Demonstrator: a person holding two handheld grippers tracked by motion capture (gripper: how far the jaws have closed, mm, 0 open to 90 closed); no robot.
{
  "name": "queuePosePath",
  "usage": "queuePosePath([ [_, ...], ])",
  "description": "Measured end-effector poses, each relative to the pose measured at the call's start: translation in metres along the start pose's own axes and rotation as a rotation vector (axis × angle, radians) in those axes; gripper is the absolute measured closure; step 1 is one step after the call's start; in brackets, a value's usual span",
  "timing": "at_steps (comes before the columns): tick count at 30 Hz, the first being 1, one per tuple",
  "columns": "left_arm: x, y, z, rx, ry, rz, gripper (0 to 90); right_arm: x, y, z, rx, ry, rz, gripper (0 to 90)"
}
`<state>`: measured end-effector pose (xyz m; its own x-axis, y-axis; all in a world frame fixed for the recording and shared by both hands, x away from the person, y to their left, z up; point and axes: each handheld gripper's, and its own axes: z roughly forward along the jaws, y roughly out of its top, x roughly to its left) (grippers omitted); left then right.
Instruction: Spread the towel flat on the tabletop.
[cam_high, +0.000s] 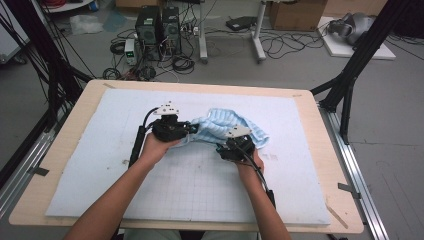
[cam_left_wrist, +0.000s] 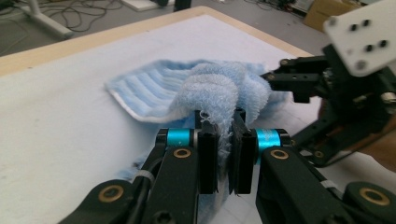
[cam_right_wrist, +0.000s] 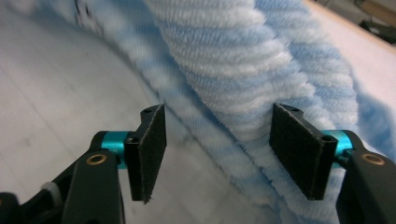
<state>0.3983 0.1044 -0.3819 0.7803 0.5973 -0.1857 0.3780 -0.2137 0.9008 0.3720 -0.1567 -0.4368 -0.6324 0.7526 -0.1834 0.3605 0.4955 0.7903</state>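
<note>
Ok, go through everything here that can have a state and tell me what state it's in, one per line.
Towel: crumpled, one fold lifted off the mat, rest lying on it.
Left gripper: shut on a fold of the towel.
Right gripper: open, jaws apart at the towel's edge, not pressing it.
Mat: flat on the table, marked with smudges.
Table: level, covered by the mat.

The left claw (cam_left_wrist: 223, 154) is clamped tight, the right claw (cam_right_wrist: 219, 154) stands with its pads apart.
</note>
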Motion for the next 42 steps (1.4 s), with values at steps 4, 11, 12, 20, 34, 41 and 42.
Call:
queuePosePath([
  [4, 0.01, 0.002, 0.0, -0.01, 0.04, -0.008, 83.7, 0.004, 0.004, -0.01, -0.028, 0.08, -0.006, 47.2],
  [11, 0.032, 0.0, 0.006, -0.002, 0.076, -0.055, 83.7, 0.023, 0.008, -0.015, -0.092, 0.258, -0.079, 62.8],
  [12, 0.034, 0.001, 0.007, 0.0, 0.082, -0.052, 83.7, 0.026, 0.007, -0.01, -0.07, 0.255, -0.093, 63.2],
  [20, 0.038, 0.004, 0.003, -0.005, 0.093, -0.056, 83.6, 0.013, 0.005, 0.026, 0.024, 0.109, -0.033, 75.6],
  [34, 0.047, 0.004, -0.014, -0.015, 0.121, -0.062, 83.1, 0.019, -0.004, -0.008, 0.011, 0.277, -0.111, 79.2],
  [41, 0.046, 0.005, -0.014, -0.015, 0.124, -0.057, 83.1, 0.022, 0.008, 0.015, -0.009, 0.206, -0.088, 68.3],
  [42, 0.046, 0.005, -0.014, -0.014, 0.124, -0.059, 83.1, 0.022, 0.011, 0.027, -0.007, 0.186, -0.063, 67.7],
])
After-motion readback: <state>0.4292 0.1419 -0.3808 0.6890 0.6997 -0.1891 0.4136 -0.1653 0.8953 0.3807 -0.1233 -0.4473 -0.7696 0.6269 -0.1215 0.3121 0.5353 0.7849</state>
